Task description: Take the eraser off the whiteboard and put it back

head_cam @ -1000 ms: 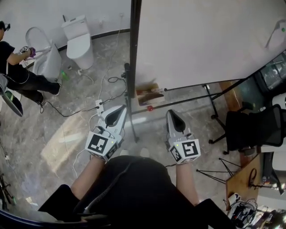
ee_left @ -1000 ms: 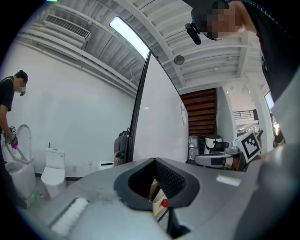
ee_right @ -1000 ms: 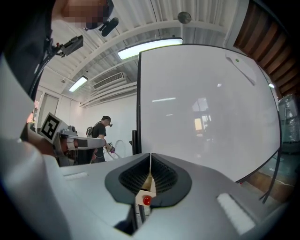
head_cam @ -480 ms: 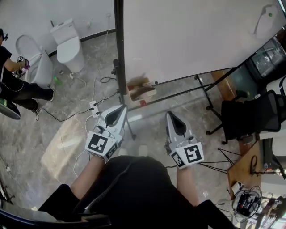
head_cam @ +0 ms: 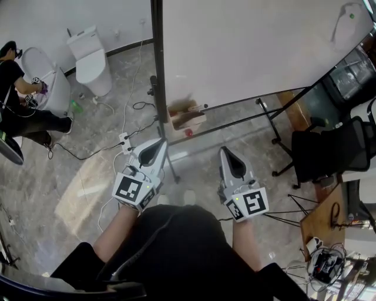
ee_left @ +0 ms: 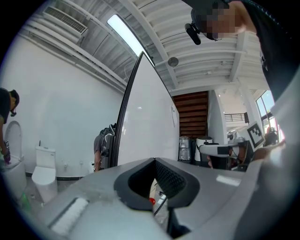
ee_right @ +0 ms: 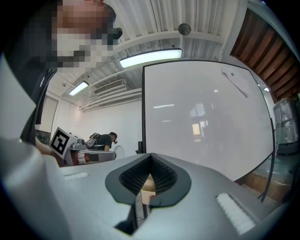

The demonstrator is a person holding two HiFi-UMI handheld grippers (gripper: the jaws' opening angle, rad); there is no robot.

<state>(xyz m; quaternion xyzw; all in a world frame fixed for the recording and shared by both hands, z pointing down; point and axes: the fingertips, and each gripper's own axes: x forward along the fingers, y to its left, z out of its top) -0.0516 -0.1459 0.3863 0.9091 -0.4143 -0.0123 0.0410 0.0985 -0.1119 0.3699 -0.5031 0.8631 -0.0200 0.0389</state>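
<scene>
A grey marbled floor (head_cam: 82,182) is spreading across the room, with a white wall (head_cam: 41,17) running along its far side. One whiteboard (head_cam: 247,53) on a black stand is filling the upper middle. Open floor is lying to its left, while the stand's legs, one black chair (head_cam: 329,156) and a wooden worktop (head_cam: 320,235) are crowding the right. Two toilets (head_cam: 89,56) (head_cam: 50,82) are standing by the wall, and a person (head_cam: 17,94) is bending over the one farther left. One cardboard box (head_cam: 187,114) is sitting under the board's lower edge, with one power strip (head_cam: 124,140) trailing cables near it. The left tongs (head_cam: 159,142) and the right tongs (head_cam: 225,150), two in all, are pointing towards the board, each pair pressed together with nothing between. The eraser (head_cam: 346,20) is clinging high on the board's face near its right corner, well apart from both.
</scene>
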